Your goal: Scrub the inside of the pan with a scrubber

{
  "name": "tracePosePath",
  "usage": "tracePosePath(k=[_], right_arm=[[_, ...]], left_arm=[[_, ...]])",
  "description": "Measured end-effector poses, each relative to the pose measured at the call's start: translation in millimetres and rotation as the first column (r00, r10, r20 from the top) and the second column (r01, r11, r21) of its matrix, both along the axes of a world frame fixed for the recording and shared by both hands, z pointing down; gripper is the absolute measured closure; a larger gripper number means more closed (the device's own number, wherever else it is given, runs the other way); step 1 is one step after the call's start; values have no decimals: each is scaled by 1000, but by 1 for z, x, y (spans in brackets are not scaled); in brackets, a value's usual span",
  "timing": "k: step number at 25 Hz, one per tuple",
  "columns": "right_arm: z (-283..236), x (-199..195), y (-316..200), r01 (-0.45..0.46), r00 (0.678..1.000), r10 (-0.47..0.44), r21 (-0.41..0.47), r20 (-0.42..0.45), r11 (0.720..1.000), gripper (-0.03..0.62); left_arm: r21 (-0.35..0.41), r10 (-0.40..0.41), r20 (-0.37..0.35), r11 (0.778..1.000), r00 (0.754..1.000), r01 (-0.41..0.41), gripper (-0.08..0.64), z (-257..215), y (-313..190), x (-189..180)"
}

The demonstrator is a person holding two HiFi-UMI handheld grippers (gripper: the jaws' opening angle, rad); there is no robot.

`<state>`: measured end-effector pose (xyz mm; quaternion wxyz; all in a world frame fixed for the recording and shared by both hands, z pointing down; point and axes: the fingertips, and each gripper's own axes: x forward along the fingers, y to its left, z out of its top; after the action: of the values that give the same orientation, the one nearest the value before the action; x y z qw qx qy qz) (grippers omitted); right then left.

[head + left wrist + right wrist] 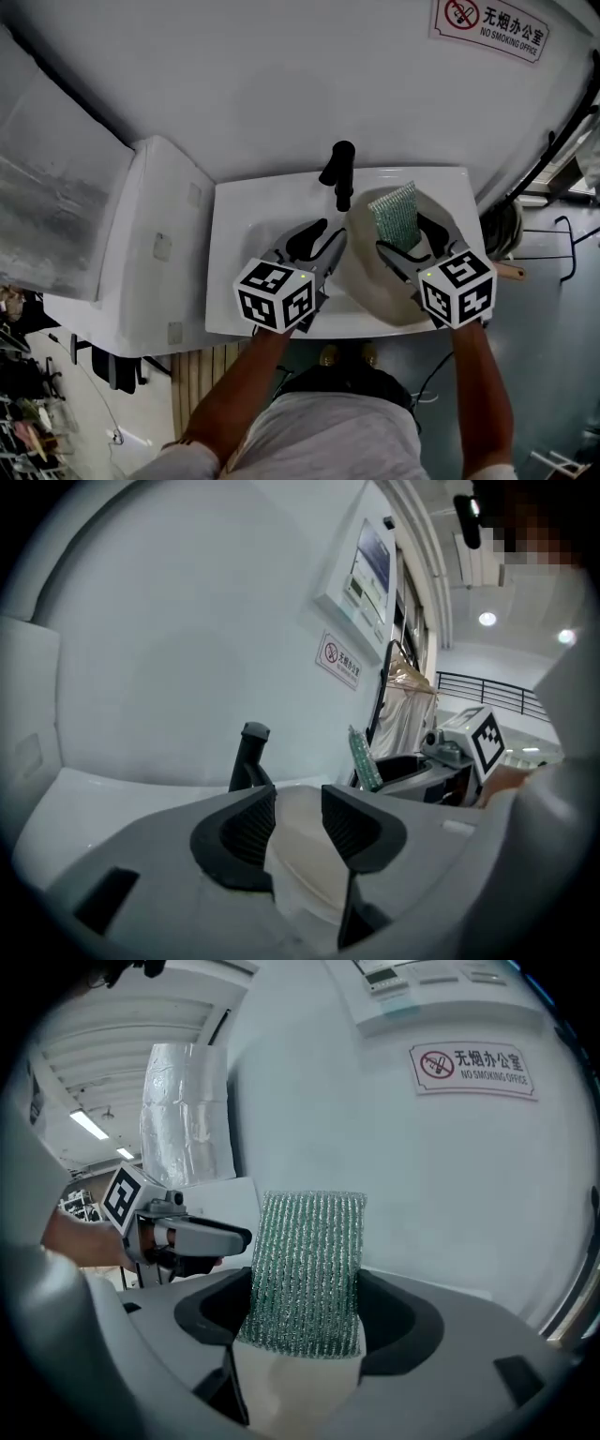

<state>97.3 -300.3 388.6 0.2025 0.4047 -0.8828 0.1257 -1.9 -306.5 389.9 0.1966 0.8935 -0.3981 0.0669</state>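
A cream pan [373, 281] sits tilted in the white sink [232, 267], right of the black faucet [339, 174]. My right gripper [410, 239] is over the pan, shut on a green ribbed scrubber [396, 215] that stands upright between its jaws [305, 1269]. The pan's cream inside [291, 1393] lies just below the scrubber. My left gripper [319, 241] is at the pan's left rim. In the left gripper view its jaws [298, 813] stand apart, open, and the pan's cream wall [302, 860] shows in the gap.
The faucet [249, 757] rises just behind the left jaws. A wooden pan handle [511, 272] sticks out past the sink's right side. A white cabinet [141, 244] adjoins the sink on the left. A no-smoking sign [492, 28] hangs on the white wall.
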Motion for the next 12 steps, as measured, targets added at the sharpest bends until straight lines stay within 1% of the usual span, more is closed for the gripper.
tracePosePath(k=[6, 12], right_arm=[[36, -11, -5, 55, 997, -59, -100, -45, 993, 239], [71, -21, -9, 97, 990, -115, -202, -82, 975, 239]], left_arm=[[-123, -17, 22, 992, 1000, 20, 366, 31, 2, 5], [-222, -6, 42, 975, 999, 16, 360, 57, 5, 12]])
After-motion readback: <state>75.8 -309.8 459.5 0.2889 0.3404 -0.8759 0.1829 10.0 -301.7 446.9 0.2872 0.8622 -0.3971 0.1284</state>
